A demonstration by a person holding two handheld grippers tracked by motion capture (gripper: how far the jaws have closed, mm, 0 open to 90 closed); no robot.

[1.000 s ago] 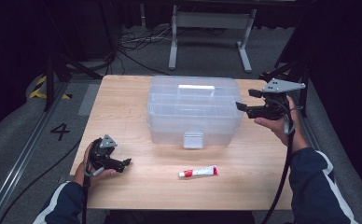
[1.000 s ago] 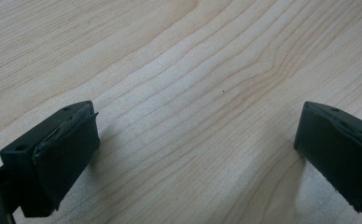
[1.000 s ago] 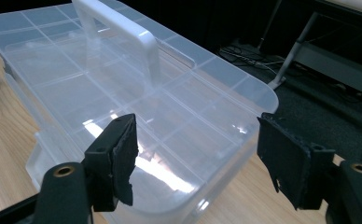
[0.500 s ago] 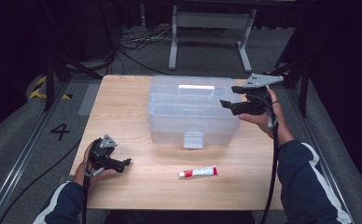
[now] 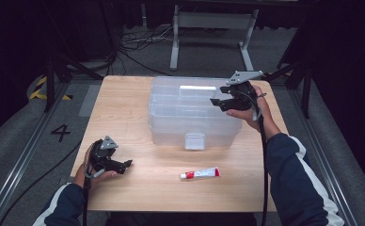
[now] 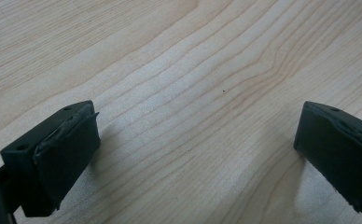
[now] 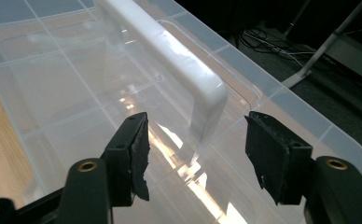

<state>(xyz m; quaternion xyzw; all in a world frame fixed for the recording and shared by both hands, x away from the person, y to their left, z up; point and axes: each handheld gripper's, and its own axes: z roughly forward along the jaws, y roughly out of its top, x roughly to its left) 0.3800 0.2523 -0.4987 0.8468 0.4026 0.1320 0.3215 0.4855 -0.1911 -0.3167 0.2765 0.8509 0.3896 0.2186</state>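
Handle (image 7: 170,51) on the clear box's lid (image 5: 171,94) runs lengthwise straight ahead of the right tool (image 5: 223,101), whose jaws, just narrowing, straddle its near end, gripping nothing.

A lidded box (image 5: 190,110) stands on the table (image 5: 124,103) toward its far side. A tube (image 5: 200,173) lies on the table in front of it, near the front edge.

Clear plastic lidded storage box (image 5: 192,113) mid-tabletop, toward far edge; right gripper (image 5: 222,102) over its right end, jaws closing, empty. Left gripper (image 5: 124,165) near front-left corner. Red-capped white tube (image 5: 200,173) near front edge.
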